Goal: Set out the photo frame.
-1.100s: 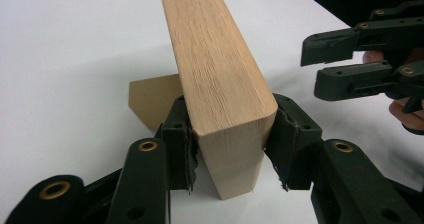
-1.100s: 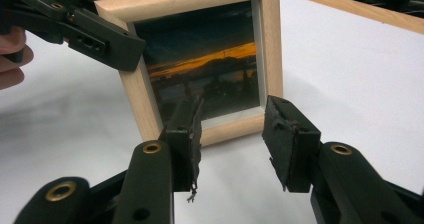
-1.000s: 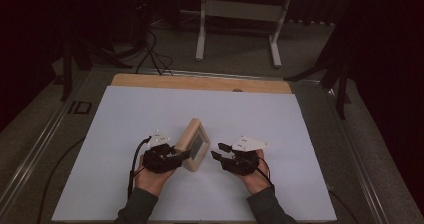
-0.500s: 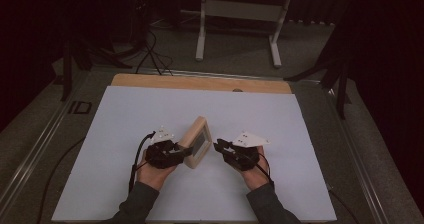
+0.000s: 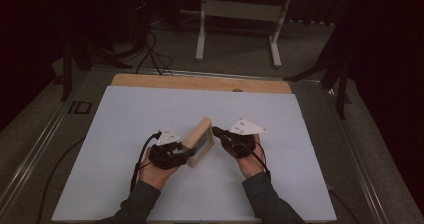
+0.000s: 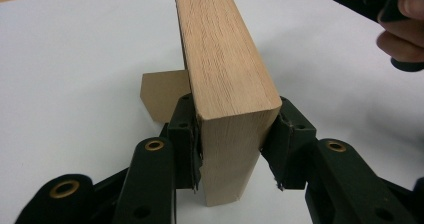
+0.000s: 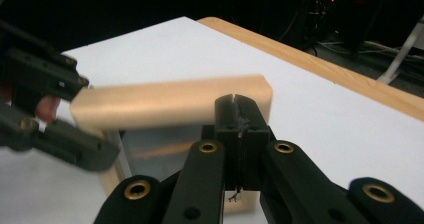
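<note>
Wood frame (image 5: 199,141) stands on edge near the middle of the white sheet (image 5: 125,114), a little toward the near side, its long edge running from near left to far right. No brand, label or writing can be read on it; its faces are plain grained wood, and the side turned toward the right hand carries a glassy grey panel inside a wooden border. In the left gripper view a tan flap sticks out from the frame's other side, low down, close to the sheet.

Left gripper (image 6: 230,146) grips the frame's near end: one jaw pad presses each broad face, jaws parted just as wide as the wood is thick. In the high view this gripper (image 5: 186,152) sits at the frame's near left corner.

Right gripper (image 7: 239,129) has its jaws pressed together, tips at the frame's far end just under the top edge; whether they pinch anything there cannot be told. In the high view it (image 5: 216,131) meets the frame from the right.

Sheet covers a wooden table (image 5: 200,82), whose bare strip shows along the far edge.
</note>
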